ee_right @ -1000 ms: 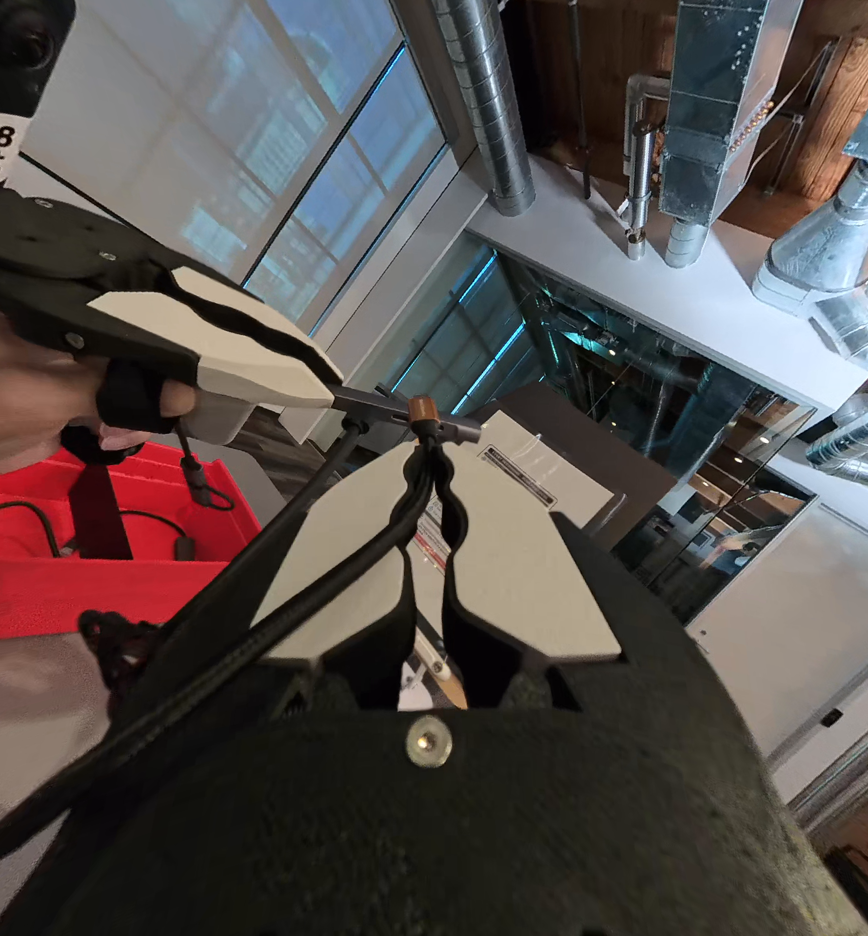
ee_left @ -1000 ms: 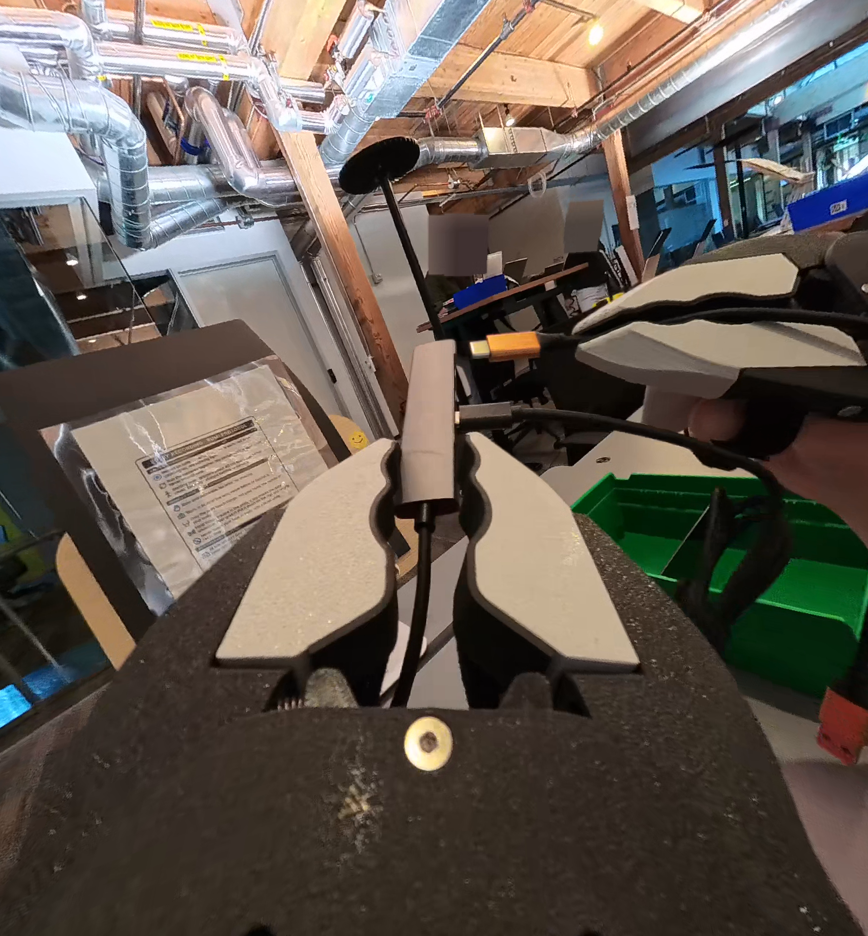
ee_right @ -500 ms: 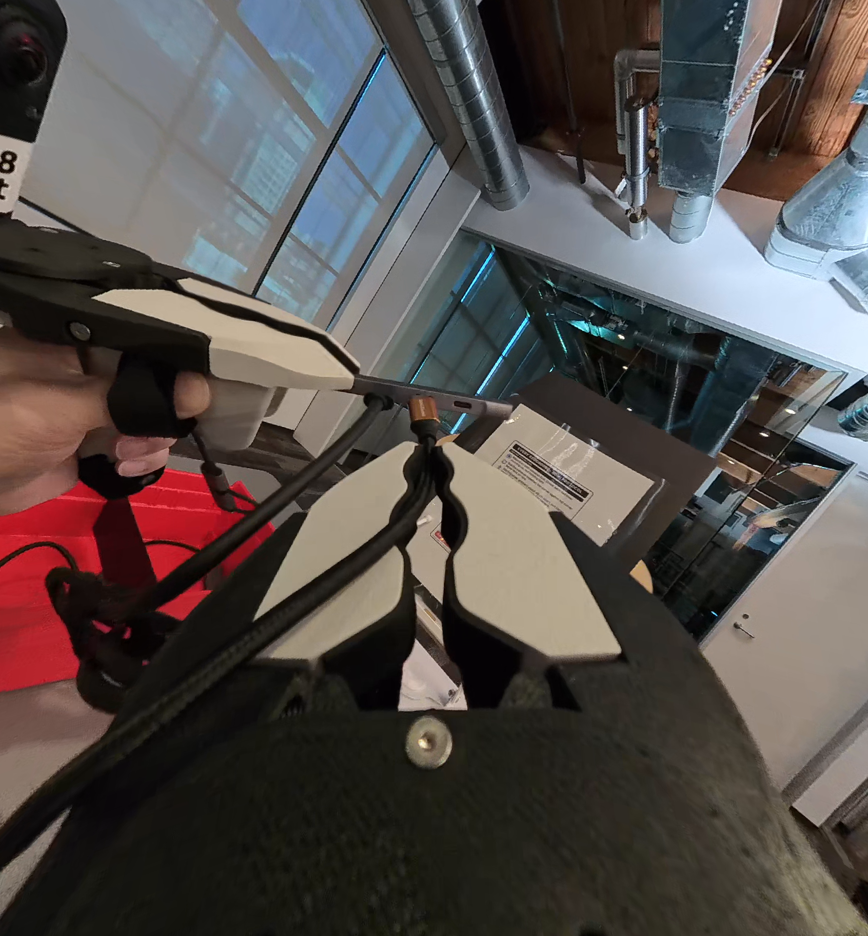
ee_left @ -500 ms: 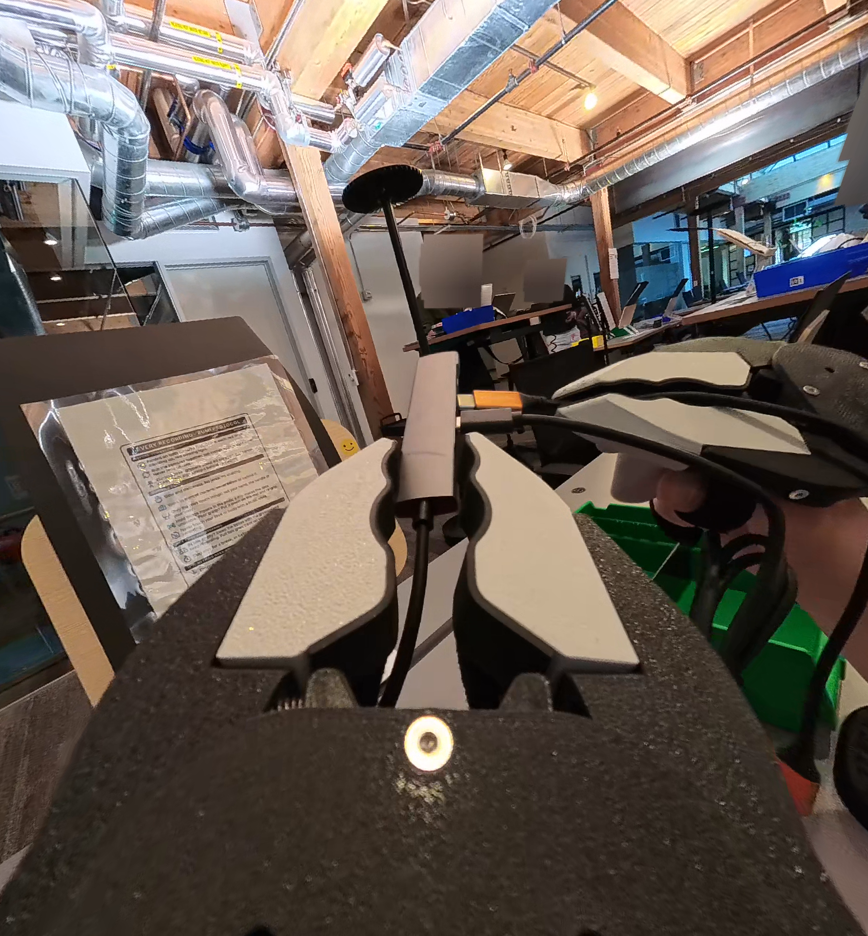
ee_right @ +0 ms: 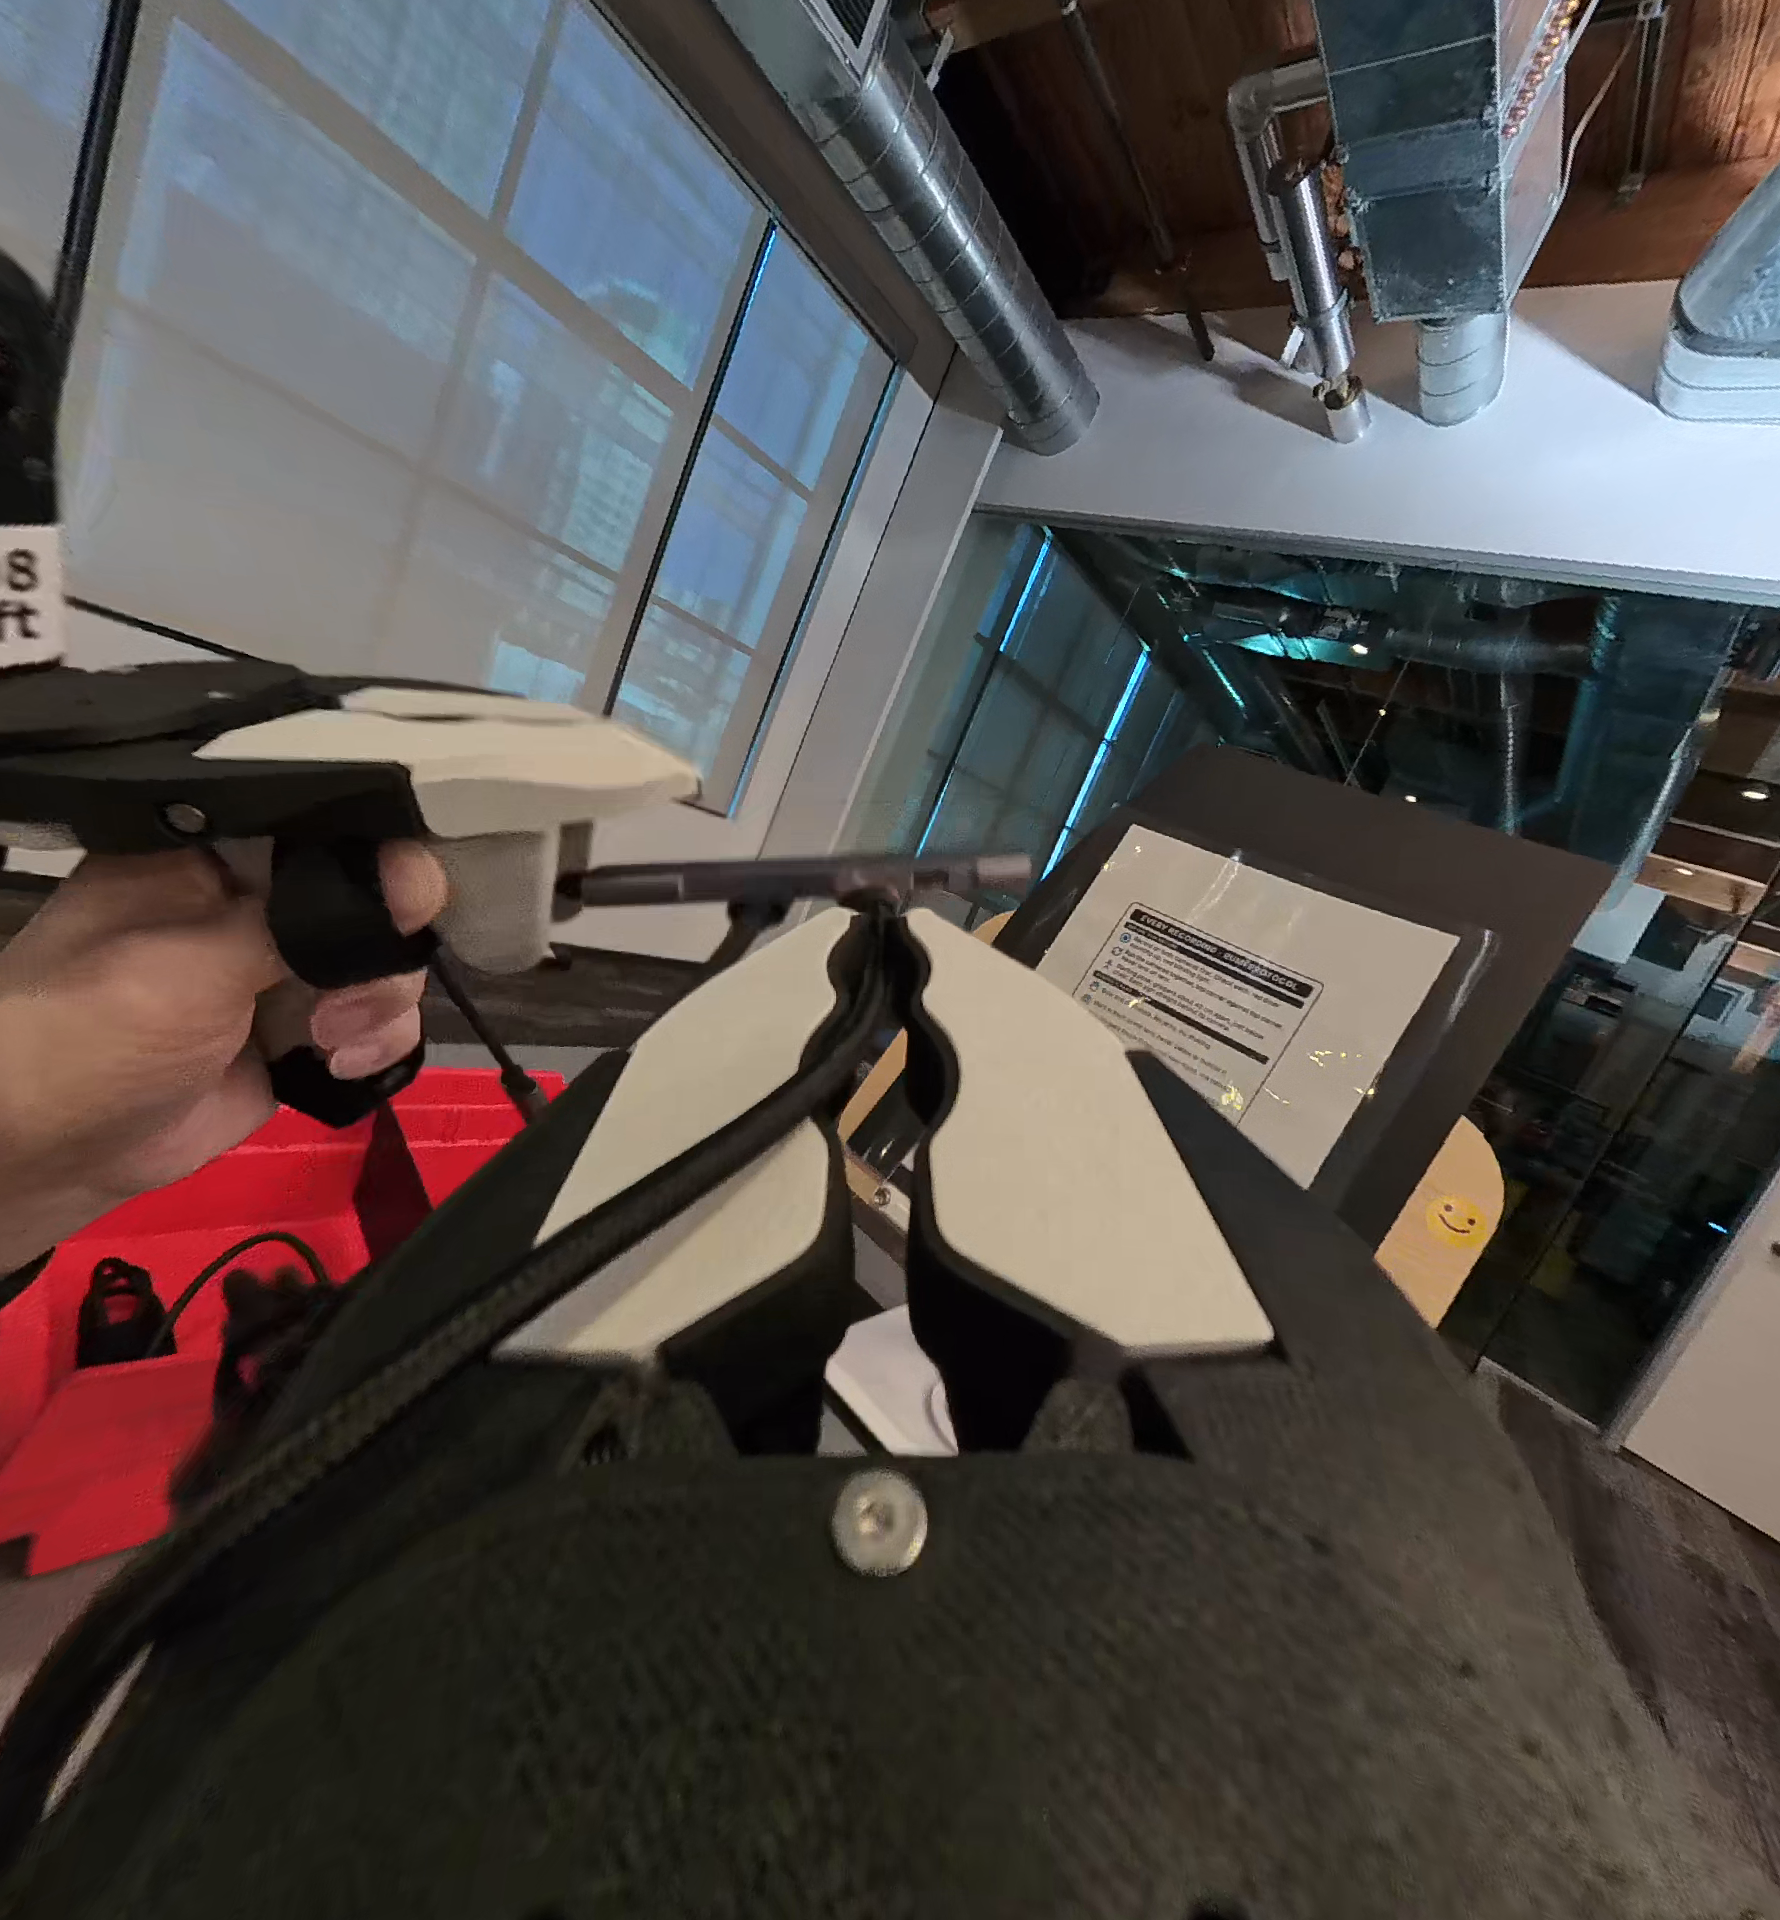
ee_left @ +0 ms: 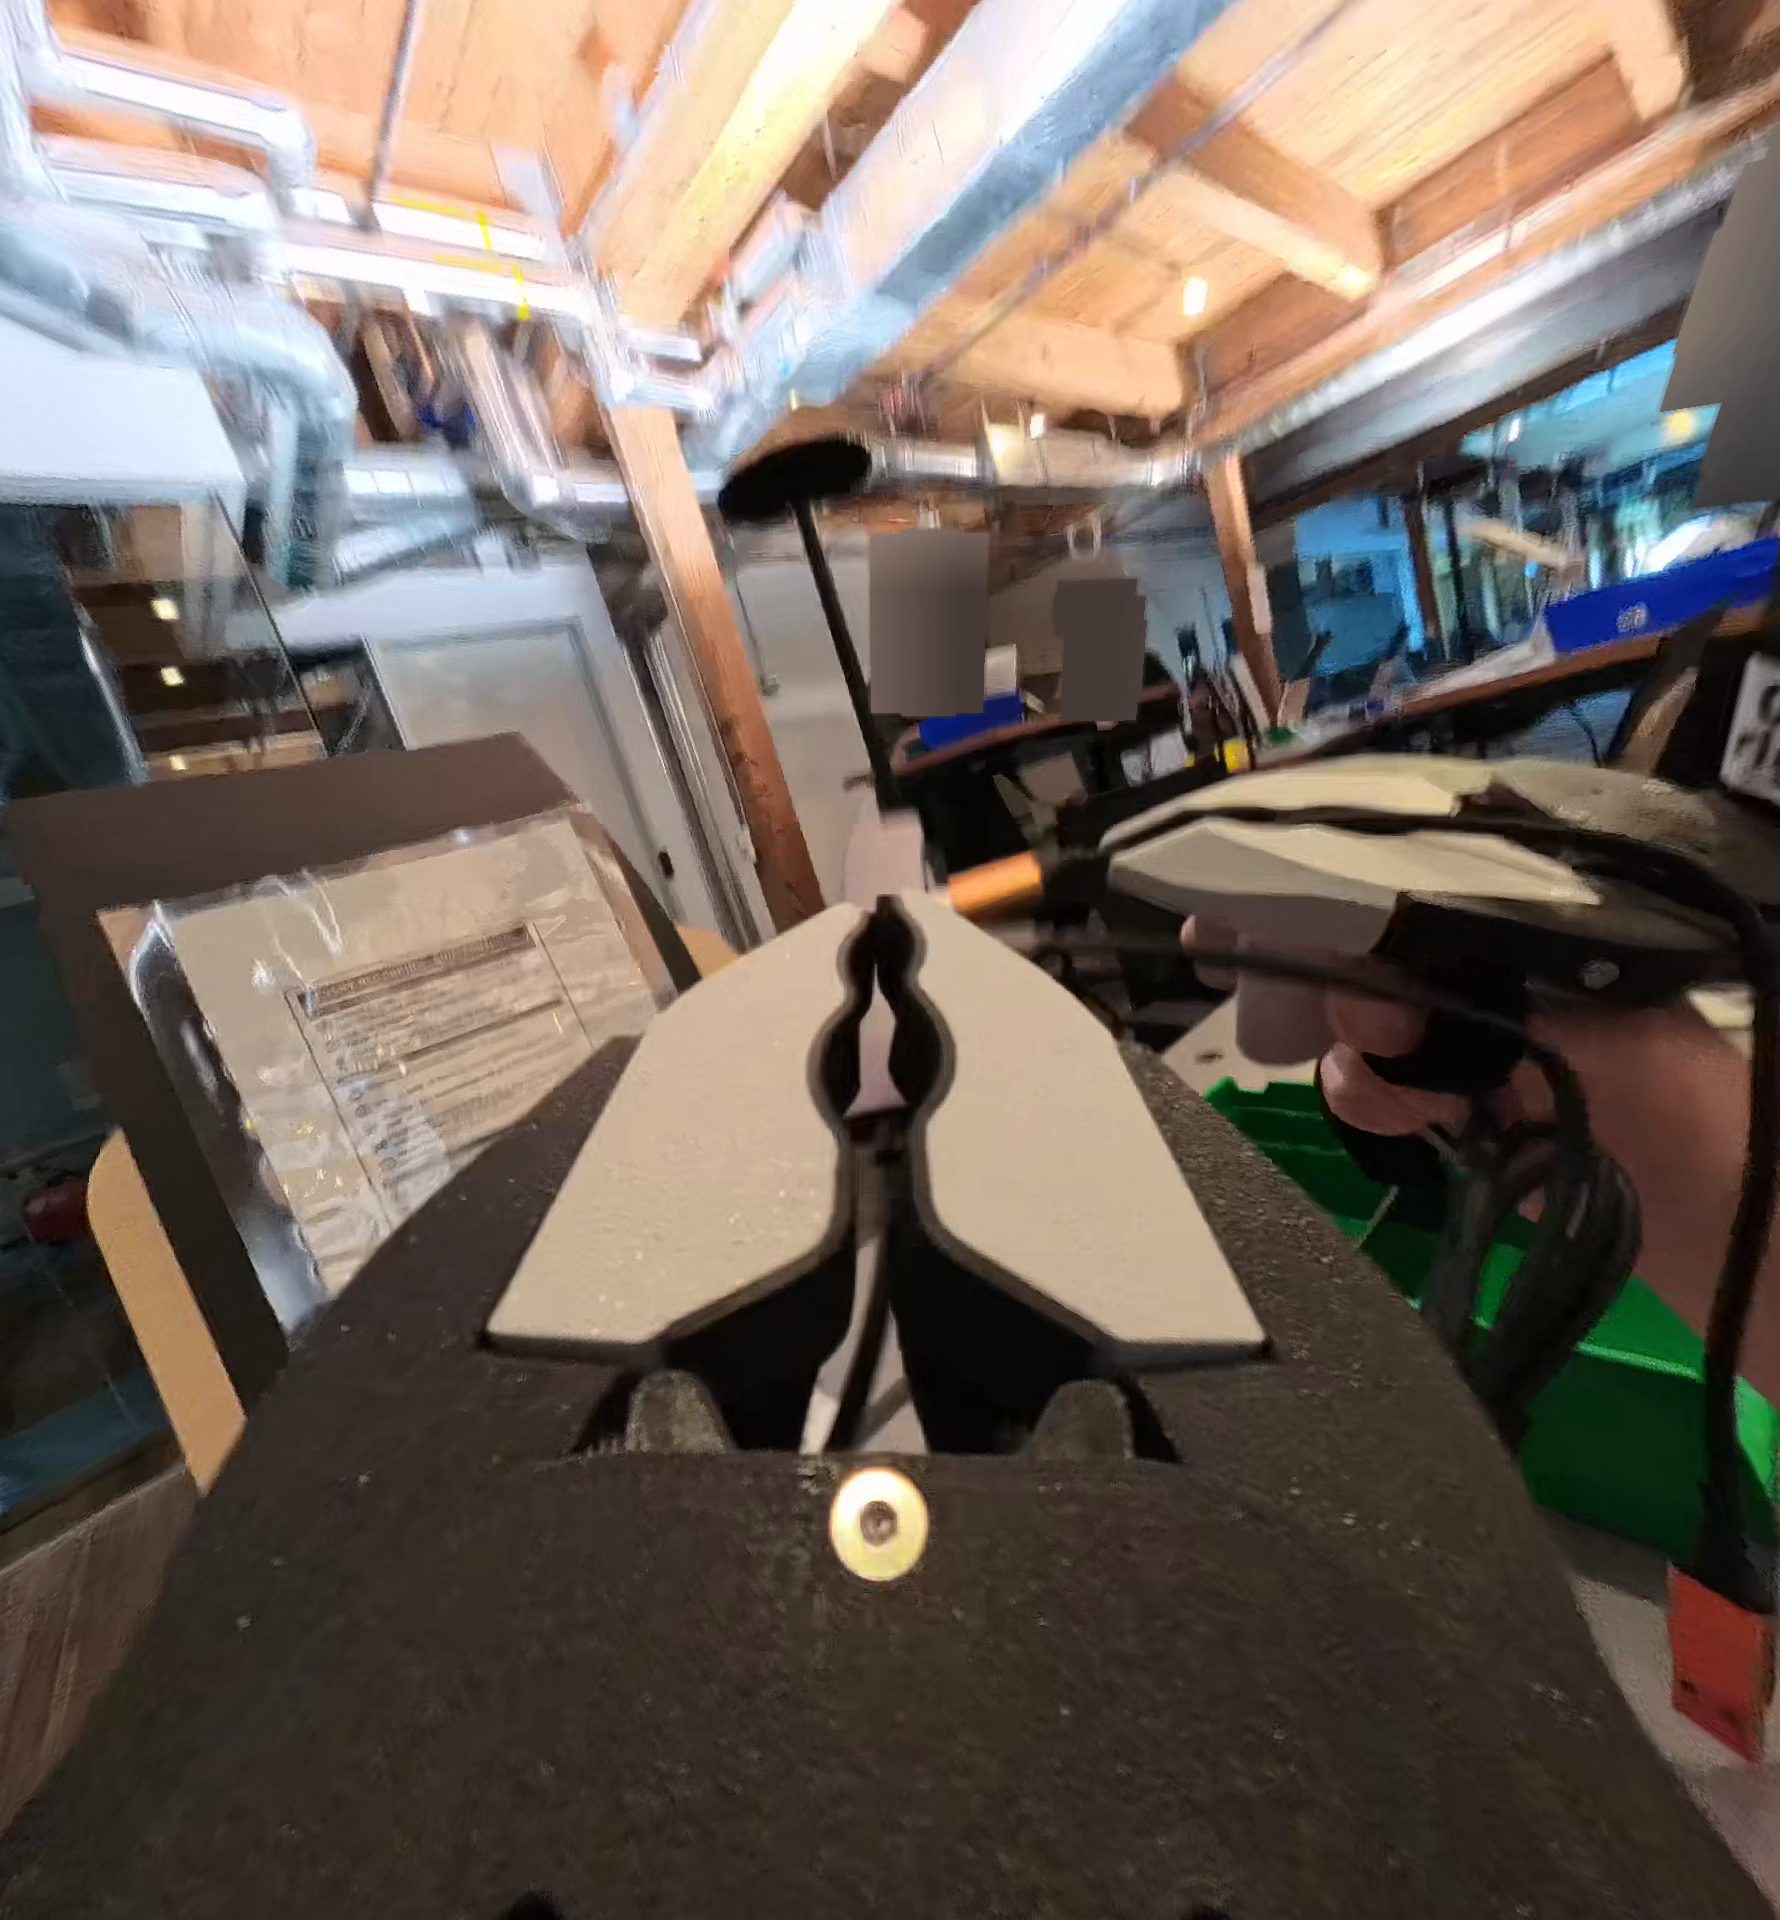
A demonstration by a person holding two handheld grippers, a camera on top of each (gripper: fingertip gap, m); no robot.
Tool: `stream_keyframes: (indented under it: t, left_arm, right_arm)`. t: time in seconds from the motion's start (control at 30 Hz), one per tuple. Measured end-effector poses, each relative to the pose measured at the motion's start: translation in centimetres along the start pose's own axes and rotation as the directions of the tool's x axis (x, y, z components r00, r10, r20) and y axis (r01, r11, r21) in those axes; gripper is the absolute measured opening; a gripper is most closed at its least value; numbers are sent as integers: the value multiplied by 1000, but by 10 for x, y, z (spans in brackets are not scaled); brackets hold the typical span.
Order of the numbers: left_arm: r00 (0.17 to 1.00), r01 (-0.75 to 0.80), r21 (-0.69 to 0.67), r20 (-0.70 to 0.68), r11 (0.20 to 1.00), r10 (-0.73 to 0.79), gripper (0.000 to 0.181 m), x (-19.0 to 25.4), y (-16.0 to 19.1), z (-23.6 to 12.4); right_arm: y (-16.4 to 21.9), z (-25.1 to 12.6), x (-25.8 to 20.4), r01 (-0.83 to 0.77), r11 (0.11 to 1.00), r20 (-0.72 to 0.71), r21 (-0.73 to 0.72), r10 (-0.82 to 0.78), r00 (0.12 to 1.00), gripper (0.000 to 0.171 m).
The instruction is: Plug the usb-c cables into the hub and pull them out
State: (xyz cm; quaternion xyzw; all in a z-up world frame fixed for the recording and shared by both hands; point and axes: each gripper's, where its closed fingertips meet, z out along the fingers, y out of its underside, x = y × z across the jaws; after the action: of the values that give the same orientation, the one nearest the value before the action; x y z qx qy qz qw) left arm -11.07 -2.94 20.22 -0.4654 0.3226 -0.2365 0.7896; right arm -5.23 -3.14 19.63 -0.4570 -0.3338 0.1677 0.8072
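In the left wrist view my left gripper (ee_left: 881, 914) has its jaws almost together, with the hub's black cable (ee_left: 870, 1195) running between them. The slim grey hub (ee_right: 803, 878) is out of the jaws. It hangs level just below the left gripper (ee_right: 694, 779) in the right wrist view. My right gripper (ee_right: 881, 925) is shut on a braided black cable (ee_right: 657, 1205), and its tip meets the hub's side. In the left wrist view the cable's orange plug (ee_left: 995, 888) sticks out of the right gripper (ee_left: 1094, 862) towards the hub.
A green bin (ee_left: 1644, 1403) lies low at the right in the left wrist view. A red bin (ee_right: 138, 1403) holding cables shows in the right wrist view. A black board carrying a wrapped sheet (ee_right: 1229, 997) stands ahead. A red tag (ee_left: 1717, 1662) hangs from a cable. Spacing between my two grippers at the tips: around 7 cm.
The left jaws have closed and the hub has slid out from between them, now lying below them. Both views have swung, and the right gripper with the orange plug stays against the hub.
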Motion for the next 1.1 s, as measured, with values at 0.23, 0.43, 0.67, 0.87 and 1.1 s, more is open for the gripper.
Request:
stream_keyframes:
  t: [0.23, 0.43, 0.67, 0.87, 1.1]
  left_arm:
    - [998, 53, -56, -21, 997, -54, 0, -2, 15, 4]
    - [934, 280, -206, -166, 938, -315, 0, 0, 31, 5]
    - [962, 25, -574, -208, 818, -175, 39, 22, 91, -6]
    - [940, -86, -832, -249, 548, -231, 46, 80, 197, -40]
    - [890, -59, -960, -175, 274, -421, 45, 143, 303, -88]
  right_arm:
    - [11, 4, 0, 61, 997, -14, -40, -62, 998, 4]
    - [21, 3, 3, 50, 992, 48, -118, -44, 998, 4]
    - [6, -17, 33, 116, 986, -26, -116, -120, 992, 4]
    - [-28, -65, 72, 105, 992, -74, -73, -110, 991, 6]
    - [-55, -95, 84, 96, 995, -105, 21, -93, 990, 5]
